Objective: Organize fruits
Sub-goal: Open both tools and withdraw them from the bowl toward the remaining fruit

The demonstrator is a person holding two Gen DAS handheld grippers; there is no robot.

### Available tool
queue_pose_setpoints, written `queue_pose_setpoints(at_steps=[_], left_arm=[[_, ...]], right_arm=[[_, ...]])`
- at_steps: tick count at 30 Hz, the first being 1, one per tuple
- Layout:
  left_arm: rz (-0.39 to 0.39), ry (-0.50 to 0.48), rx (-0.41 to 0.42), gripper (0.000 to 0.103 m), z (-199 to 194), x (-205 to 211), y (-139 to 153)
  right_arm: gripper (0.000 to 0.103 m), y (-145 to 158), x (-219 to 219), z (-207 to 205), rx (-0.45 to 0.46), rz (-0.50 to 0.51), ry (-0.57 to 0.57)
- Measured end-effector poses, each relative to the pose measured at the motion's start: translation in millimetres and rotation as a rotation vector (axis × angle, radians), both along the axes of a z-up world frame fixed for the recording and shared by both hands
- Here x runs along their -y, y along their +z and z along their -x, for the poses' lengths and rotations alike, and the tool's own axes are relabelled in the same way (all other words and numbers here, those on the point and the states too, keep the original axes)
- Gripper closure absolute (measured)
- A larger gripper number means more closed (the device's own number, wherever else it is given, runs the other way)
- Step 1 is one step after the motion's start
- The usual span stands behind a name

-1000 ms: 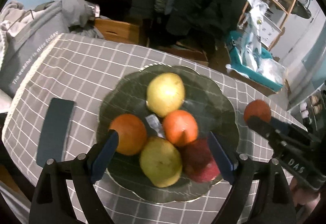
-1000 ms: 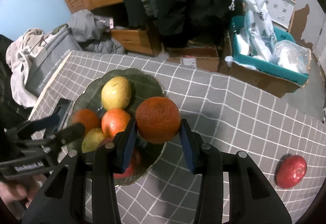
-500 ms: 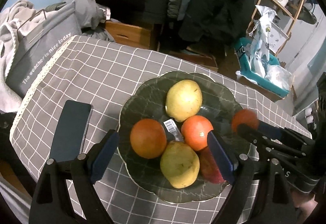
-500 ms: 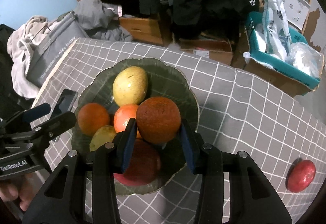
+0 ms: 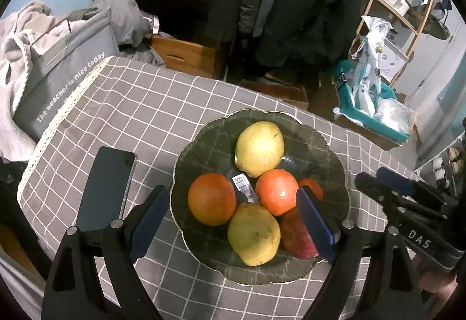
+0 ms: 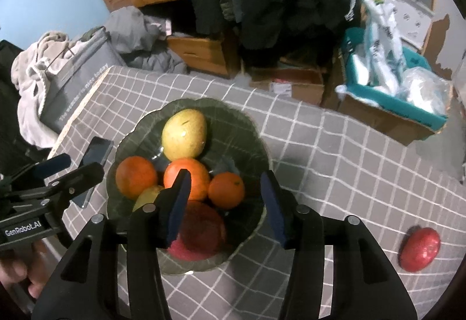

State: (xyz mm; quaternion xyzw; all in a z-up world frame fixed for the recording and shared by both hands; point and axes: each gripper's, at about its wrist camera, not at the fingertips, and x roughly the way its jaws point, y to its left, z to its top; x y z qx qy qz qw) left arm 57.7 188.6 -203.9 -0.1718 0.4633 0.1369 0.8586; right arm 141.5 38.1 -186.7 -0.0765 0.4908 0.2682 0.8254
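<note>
Above the dark green scalloped bowl [image 6: 263, 145], which sits near the middle of the checked tablecloth [image 6: 335, 151], the right gripper [image 6: 225, 199] hangs with its jaws spread wide and nothing between them. A small orange [image 6: 226, 190] lies just beneath that gap, resting against the tomato-like orange-red fruit [image 6: 186, 174] and the red apple [image 6: 201, 232] at the bowl's near rim. Two yellow pears [image 5: 259, 148] and another orange [image 5: 212, 199] fill the remaining space.

The step in hand looks like withdrawing after a release, so the gripper should rise straight up before swinging away; a sideways pull could clip the small orange and roll it off the pile. One red apple [image 6: 419, 244] lies apart, near the cloth's right edge, and seems the likely next pick. It is smooth and round, so the jaws should close across its widest part, low and level.

The left gripper [image 5: 230, 221] hovers at the bowl's near-left rim, jaws open and empty, just beside a dark phone [image 5: 106, 188]. It should stay clear of both.
</note>
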Motion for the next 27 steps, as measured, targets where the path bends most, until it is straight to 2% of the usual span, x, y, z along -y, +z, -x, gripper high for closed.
queue_pose_setpoints(at_steps=[4, 9, 15, 20, 27], left_arm=[[-0.009, -0.017, 0.018, 0.013, 2.2, 7.8, 11.1], [-0.009, -0.042, 0.048, 0.013, 6.0, 18.1, 26.3], [-0.043, -0.064, 0.101, 0.005, 10.9, 31.4, 47.6], [-0.056, -0.081, 0.141, 0.002, 14.2, 42.7, 65.6], [-0.086, -0.111, 0.177, 0.001, 18.1, 61.5, 83.8]], right_arm=[[0.045, 18.8, 10.6, 4.4, 0.052, 0.005, -0.019], [0.034, 42.3, 25.5, 11.1, 0.12, 0.01, -0.048], [0.028, 71.0, 45.1, 19.3, 0.183, -0.007, -0.081], [0.022, 93.6, 61.2, 28.2, 0.24, -0.012, -0.106], [0.021, 119.0, 83.9, 43.3, 0.306, -0.008, -0.132]])
